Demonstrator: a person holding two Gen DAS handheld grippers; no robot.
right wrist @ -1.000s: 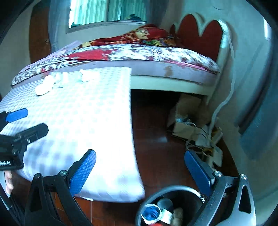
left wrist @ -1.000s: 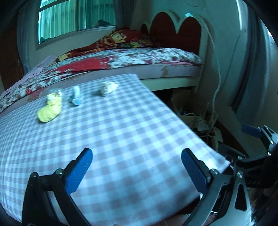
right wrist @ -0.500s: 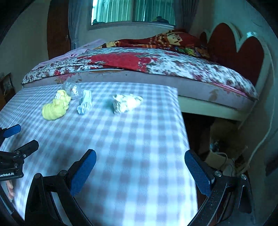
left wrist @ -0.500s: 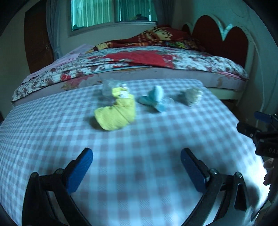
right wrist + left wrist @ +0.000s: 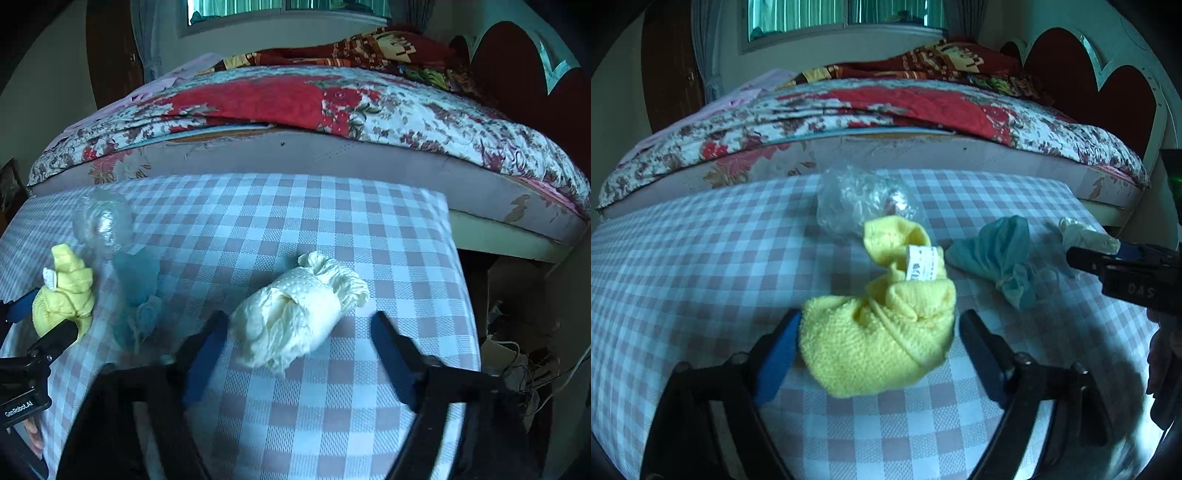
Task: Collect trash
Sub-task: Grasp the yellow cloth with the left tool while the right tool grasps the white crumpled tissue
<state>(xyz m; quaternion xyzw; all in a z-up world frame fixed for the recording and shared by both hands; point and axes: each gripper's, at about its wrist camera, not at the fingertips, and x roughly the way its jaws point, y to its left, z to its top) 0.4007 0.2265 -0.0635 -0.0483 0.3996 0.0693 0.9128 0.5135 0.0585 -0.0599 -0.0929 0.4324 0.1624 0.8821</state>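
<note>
A knotted yellow cloth bundle (image 5: 882, 328) with a white label lies on the checked table (image 5: 701, 258); my left gripper (image 5: 879, 328) is open with its jaws on both sides of it. A crumpled clear plastic bag (image 5: 857, 199) lies just behind it and a blue cloth wad (image 5: 997, 251) to its right. A cream-white knotted wad (image 5: 295, 317) lies between the open jaws of my right gripper (image 5: 299, 325). The right wrist view also shows the yellow bundle (image 5: 66, 291), the clear bag (image 5: 103, 221) and the blue wad (image 5: 140, 288) at left.
A bed with a floral and red quilt (image 5: 886, 110) runs along the table's far edge, its red headboard (image 5: 1089, 85) at right. The table's right edge (image 5: 458, 277) drops to a floor with boxes and cables (image 5: 517, 354).
Both grippers have moved forward over the table and narrowed. The left one now has the yellow bundle between its jaws, the right one the cream wad. The bin has left the right view.
</note>
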